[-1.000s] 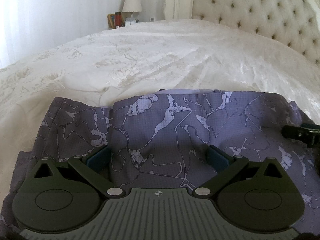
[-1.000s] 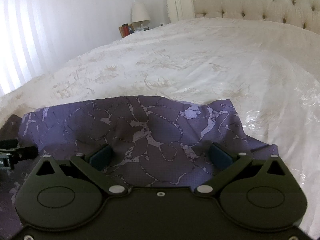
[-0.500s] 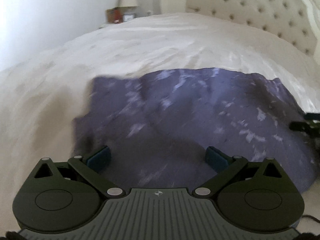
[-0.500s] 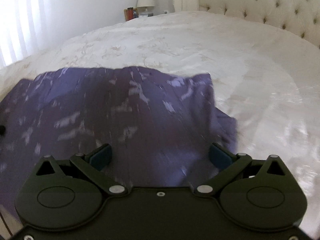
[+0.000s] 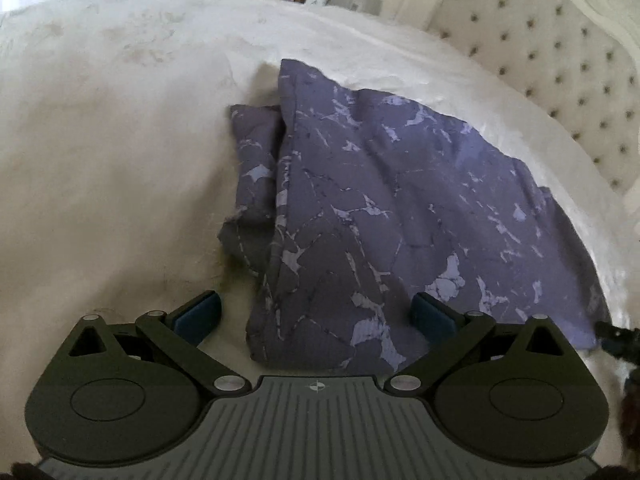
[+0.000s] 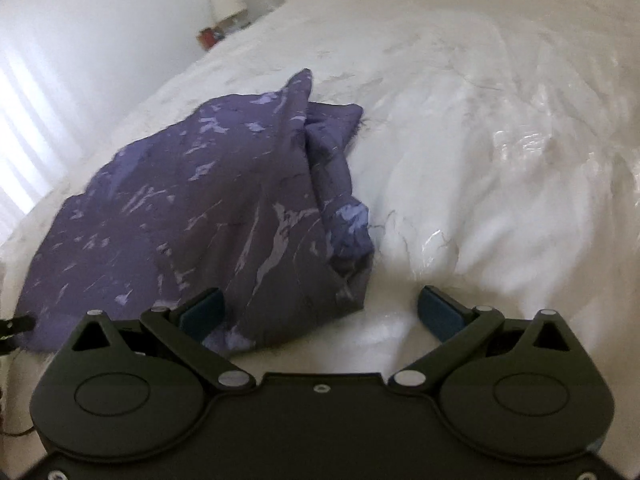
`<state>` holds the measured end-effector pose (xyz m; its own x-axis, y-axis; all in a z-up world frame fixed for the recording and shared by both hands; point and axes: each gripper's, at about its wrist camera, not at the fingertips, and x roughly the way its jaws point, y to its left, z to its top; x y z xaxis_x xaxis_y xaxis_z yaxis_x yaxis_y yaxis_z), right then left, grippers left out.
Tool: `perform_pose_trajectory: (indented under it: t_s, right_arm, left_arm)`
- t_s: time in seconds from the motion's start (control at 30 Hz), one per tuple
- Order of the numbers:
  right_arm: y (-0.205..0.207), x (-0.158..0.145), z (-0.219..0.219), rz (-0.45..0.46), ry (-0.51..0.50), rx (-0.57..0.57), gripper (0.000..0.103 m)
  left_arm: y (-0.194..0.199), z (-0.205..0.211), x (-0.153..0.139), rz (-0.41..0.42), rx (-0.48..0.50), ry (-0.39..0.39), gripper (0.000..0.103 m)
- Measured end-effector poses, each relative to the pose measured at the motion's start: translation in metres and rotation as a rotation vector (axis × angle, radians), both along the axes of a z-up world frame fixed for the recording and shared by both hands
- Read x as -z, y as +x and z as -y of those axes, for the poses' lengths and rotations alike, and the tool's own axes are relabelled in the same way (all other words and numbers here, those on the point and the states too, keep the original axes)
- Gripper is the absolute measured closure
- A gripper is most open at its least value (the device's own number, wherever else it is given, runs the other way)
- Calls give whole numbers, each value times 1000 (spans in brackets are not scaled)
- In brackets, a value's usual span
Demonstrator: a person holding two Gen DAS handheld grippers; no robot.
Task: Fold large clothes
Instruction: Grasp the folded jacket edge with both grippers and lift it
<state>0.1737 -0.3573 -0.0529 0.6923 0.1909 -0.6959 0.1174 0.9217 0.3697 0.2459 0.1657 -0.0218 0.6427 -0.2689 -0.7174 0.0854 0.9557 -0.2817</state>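
Observation:
A purple garment with a pale marbled print lies folded on the white bed. My left gripper is open, raised above the garment's near left corner, holding nothing. In the right wrist view the garment lies left of centre, with a bunched fold along its right edge. My right gripper is open and empty above the garment's near right corner. The tip of the right gripper shows at the left view's right edge, and the left gripper's tip at the right view's left edge.
A white embroidered bedspread covers the bed on all sides of the garment. A tufted cream headboard stands at the back right. A nightstand with a lamp and books is beyond the bed, beside bright curtains.
Both grippers have lifted up and back from the garment, staying open. The garment now lies as a smaller folded shape, and each view has swung outward toward its own side.

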Motion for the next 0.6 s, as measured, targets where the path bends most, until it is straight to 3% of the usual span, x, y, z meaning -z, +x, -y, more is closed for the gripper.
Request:
perform_pose_trajectory:
  t_s: [0.23, 0.47, 0.6]
  right_arm:
    - [10, 6, 6, 45, 157, -39, 0]
    - [29, 16, 14, 94, 320, -15, 0]
    - [40, 20, 18, 119, 381, -5, 0]
  left_arm:
    - [14, 11, 4, 4, 66, -49, 0]
    - [40, 18, 5, -21, 28, -70, 0]
    - [50, 18, 6, -19, 53, -87, 1]
